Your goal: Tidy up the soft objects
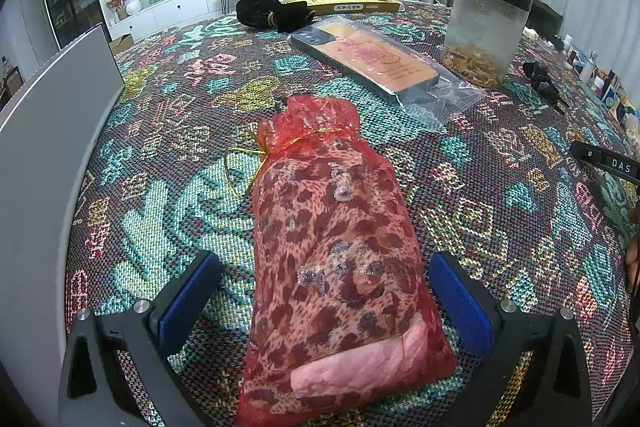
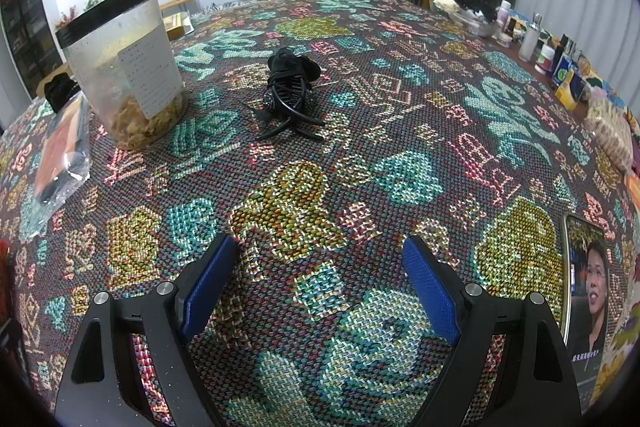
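A red mesh drawstring bag (image 1: 340, 251) with leopard-print cloth inside lies lengthwise on the patterned tablecloth (image 1: 168, 195), its gold cord tied at the far end. My left gripper (image 1: 326, 291) is open and straddles the bag's near half; the blue pads (image 1: 188, 299) stand on either side without squeezing it. My right gripper (image 2: 320, 279) is open over bare tablecloth (image 2: 360, 155) with nothing between its pads. A black hair claw (image 2: 290, 95) lies well ahead of it. A black fabric bundle (image 1: 272, 13) sits at the table's far side.
A clear jar with a black lid (image 2: 128, 67) holds dried flakes. A phone case in a plastic sleeve (image 1: 372, 59) lies beyond the bag, and a yellow box (image 1: 344, 1) behind it. A grey panel (image 1: 52, 115) stands left. A lit phone (image 2: 586, 291) and bottles (image 2: 532, 39) line the right edge.
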### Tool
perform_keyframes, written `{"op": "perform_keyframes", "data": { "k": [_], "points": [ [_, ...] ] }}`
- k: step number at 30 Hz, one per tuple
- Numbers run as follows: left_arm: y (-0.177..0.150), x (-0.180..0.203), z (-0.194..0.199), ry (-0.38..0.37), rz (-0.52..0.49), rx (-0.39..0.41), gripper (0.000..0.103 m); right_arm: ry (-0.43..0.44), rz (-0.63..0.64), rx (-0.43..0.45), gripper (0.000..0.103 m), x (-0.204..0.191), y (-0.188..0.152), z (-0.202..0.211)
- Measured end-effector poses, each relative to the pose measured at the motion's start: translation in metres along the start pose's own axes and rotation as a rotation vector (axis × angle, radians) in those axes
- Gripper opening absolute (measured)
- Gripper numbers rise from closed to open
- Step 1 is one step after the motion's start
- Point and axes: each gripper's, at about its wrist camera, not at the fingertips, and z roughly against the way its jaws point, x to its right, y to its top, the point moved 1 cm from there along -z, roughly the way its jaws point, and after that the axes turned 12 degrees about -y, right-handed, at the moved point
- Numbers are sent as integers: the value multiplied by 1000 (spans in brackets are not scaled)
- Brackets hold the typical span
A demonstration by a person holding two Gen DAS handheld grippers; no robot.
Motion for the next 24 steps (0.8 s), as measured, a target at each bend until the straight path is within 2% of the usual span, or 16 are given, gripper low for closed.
{"op": "perform_keyframes", "data": {
  "k": [10, 13, 14, 15, 18, 21, 22, 24],
  "points": [
    [-1, 0, -1, 1, 0, 0, 103, 4, -3, -3, 88, 1, 0, -1],
    [0, 1, 0, -3, -1, -3, 103, 40, 20, -34, 92, 1, 5, -6],
    [0, 1, 1, -5, -5, -12, 103, 66, 86, -88, 91, 1, 15, -8],
    [1, 1, 3, -10, -13, -40, 103, 80, 98, -107, 90, 4, 24, -9],
    [2, 0, 8, -26, -6, -82, 103, 89, 56, -62, 90, 21, 65, -7],
    [3, 0, 14, -41, 6, -76, 102, 120, 44, -106, 90, 18, 101, -27],
    [4, 1, 16, -44, 0, -75, 99, 124, 61, -137, 88, 9, 111, -38],
    [7, 3, 18, -39, -18, -70, 87, 132, 100, -199, 87, -7, 118, -58]
  ]
}}
